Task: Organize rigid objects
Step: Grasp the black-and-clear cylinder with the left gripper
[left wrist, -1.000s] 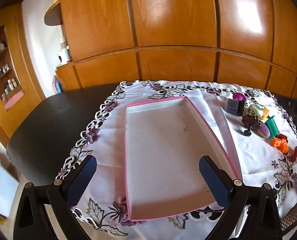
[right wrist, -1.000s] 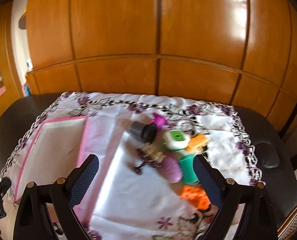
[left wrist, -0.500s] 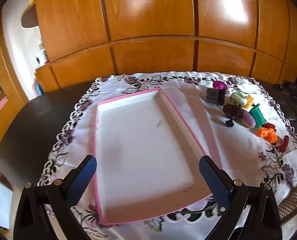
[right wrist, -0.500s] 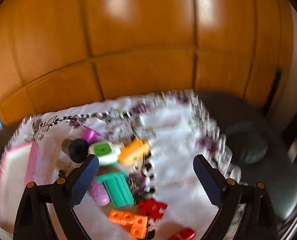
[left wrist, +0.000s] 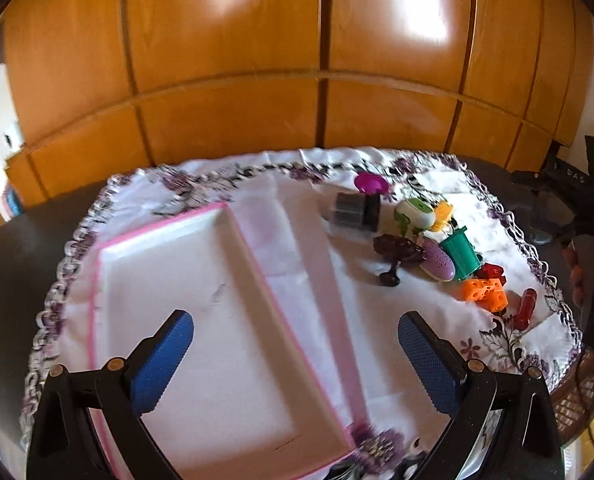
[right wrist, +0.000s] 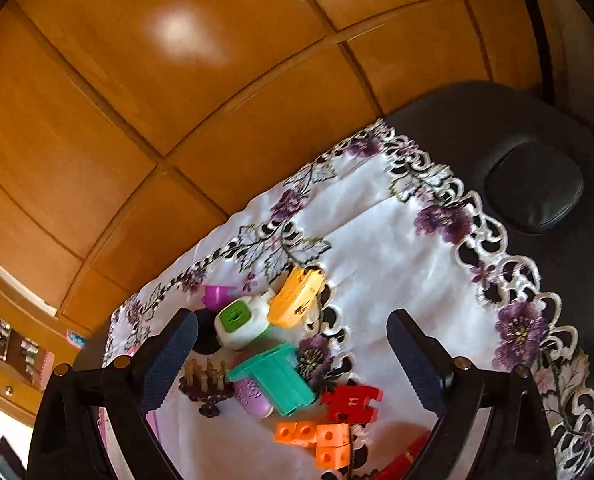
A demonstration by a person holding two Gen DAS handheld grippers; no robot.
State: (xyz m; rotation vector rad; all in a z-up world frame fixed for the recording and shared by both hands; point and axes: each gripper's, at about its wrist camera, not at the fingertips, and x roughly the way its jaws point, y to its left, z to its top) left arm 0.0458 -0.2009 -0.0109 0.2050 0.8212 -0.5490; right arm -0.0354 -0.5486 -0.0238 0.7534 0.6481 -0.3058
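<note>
Looking through the left wrist view first, the left gripper (left wrist: pixel 295 354) hangs wide open and holds nothing, its two blue pads (left wrist: pixel 161 361) spread over the near part of the pink-edged tray (left wrist: pixel 101 248), which lies on the embroidered tablecloth (left wrist: pixel 381 320) with its long axis running from about 11 o'clock to 5 o'clock. The tray has nothing inside. The toys lie in a small heap toward 2 o'clock from this gripper, well apart from it: a dark grey cylinder (left wrist: pixel 355 211), a magenta piece (left wrist: pixel 371 183), a white-and-green toy (left wrist: pixel 415 212), a dark brown comb-like piece (left wrist: pixel 397 254), a purple oval (left wrist: pixel 437 259), a teal bin (left wrist: pixel 461 252), an orange block piece (left wrist: pixel 484 293) and a small red capsule (left wrist: pixel 525 309). In the right wrist view, which is tilted, the right gripper (right wrist: pixel 293 358) is also wide open and empty, and the same heap sits directly between and just before its fingers. The teal bin (right wrist: pixel 275 376) lies on its side near the centre, its long axis going from about 10 o'clock to 4 o'clock, touching the purple oval (right wrist: pixel 251 398). A red puzzle-shaped piece (right wrist: pixel 351 402) and the orange block piece (right wrist: pixel 317 440) are toward 6 o'clock, and an orange-yellow toy (right wrist: pixel 297 298) toward 12 o'clock. I judge that the right hand is clearly the nearer one to the toys, so the first pick belongs to it, and the tray lies to its 9 o'clock side for the placing.
</note>
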